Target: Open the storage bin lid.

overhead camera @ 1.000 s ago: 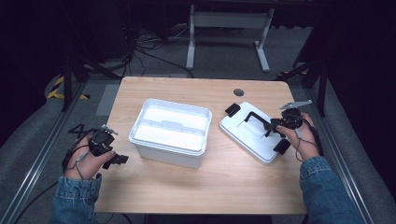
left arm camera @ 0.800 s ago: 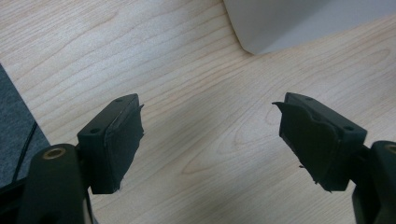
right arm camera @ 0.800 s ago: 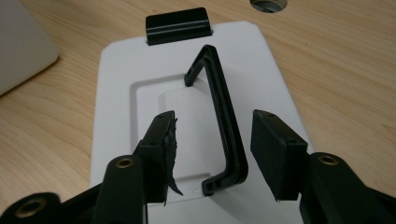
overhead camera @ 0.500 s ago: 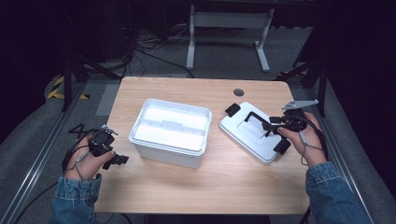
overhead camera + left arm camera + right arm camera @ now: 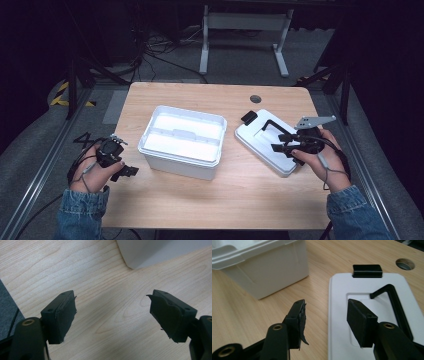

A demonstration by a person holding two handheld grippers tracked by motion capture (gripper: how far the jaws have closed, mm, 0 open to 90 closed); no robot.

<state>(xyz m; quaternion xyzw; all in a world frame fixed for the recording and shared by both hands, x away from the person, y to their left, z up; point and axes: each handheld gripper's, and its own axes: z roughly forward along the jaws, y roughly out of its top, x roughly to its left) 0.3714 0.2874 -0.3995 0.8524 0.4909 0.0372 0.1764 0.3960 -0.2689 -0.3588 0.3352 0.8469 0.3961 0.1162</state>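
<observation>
A white open box (image 5: 182, 142) stands mid-table, and its near corner (image 5: 150, 252) shows in the left gripper view. Its white lid (image 5: 260, 145) lies flat to the right, with a black handle (image 5: 394, 297) and a black latch (image 5: 367, 270). My right gripper (image 5: 280, 142) hovers over the lid, pointing left. It is open (image 5: 325, 306), and its jaws have just been opening a little. The lid's left edge lies below the gap, and nothing is gripped. My left gripper (image 5: 127, 171) rests at the table's left edge, open (image 5: 111, 298) over bare wood.
The wooden table (image 5: 225, 200) has a round cable hole (image 5: 255, 99) at the back right. Dark floor with cables and a white stand (image 5: 245, 30) lies beyond the far edge. A metal rail (image 5: 35, 185) runs along the left side.
My right gripper has risen and swung inward over the lid, and its grey plate now stands higher. The left hand, the box and the lid have not moved.
</observation>
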